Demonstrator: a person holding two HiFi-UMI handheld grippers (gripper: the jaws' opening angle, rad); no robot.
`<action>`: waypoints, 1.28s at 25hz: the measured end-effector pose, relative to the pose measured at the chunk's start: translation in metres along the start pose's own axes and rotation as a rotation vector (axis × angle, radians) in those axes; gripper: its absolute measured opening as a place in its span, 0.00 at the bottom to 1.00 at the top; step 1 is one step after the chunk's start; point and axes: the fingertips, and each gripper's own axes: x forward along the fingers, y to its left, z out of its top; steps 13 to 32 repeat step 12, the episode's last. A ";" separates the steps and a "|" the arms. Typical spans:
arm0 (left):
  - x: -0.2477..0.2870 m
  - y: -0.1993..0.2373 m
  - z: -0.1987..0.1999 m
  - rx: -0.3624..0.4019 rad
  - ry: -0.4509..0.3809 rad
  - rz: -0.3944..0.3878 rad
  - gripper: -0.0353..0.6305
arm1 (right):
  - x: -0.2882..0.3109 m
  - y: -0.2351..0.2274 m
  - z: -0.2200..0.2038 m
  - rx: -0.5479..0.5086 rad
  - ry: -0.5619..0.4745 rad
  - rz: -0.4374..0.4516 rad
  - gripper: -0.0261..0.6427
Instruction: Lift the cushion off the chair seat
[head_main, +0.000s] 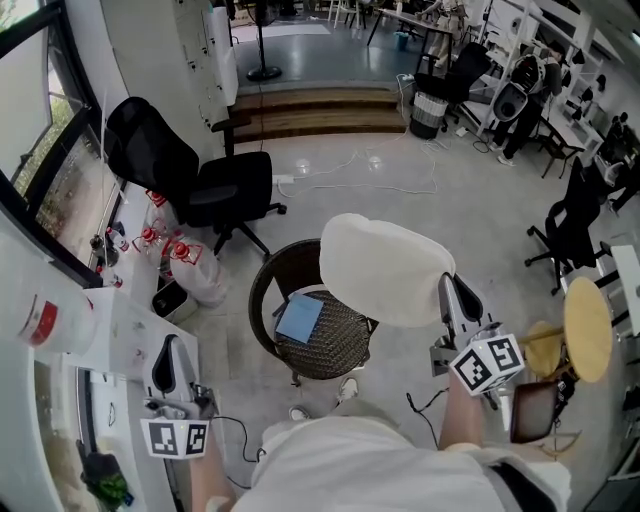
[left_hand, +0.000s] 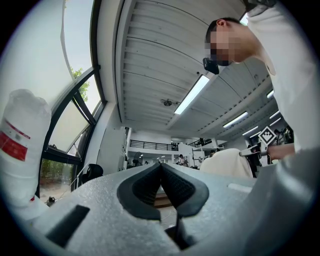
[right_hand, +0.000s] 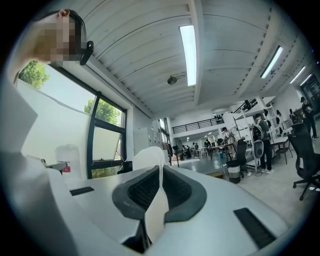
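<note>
Right claw (head_main: 450, 290) clenched on edge of cushion (head_main: 385, 268); cushion hangs clear above chair (head_main: 262, 290) seat. Left claw (head_main: 168, 352) clenched, empty, off to side. Risk: thin one-edge pinch, fabric slips out, cushion drops back onto seat or floor; one-sided hold lets it swing.

Cream cushion (head_main: 385, 268). Dark brown woven chair seat (head_main: 335, 352), with a pale blue square (head_main: 299, 318) lying on it. Black office chair (head_main: 215, 190) beside that seat.
</note>
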 end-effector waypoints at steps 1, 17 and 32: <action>-0.001 0.003 -0.002 -0.001 0.004 0.000 0.08 | 0.002 0.003 -0.002 0.000 0.003 0.003 0.08; 0.019 0.023 -0.013 -0.007 0.025 -0.025 0.08 | 0.024 0.019 -0.015 0.003 0.027 0.004 0.08; 0.019 0.023 -0.013 -0.007 0.025 -0.025 0.08 | 0.024 0.019 -0.015 0.003 0.027 0.004 0.08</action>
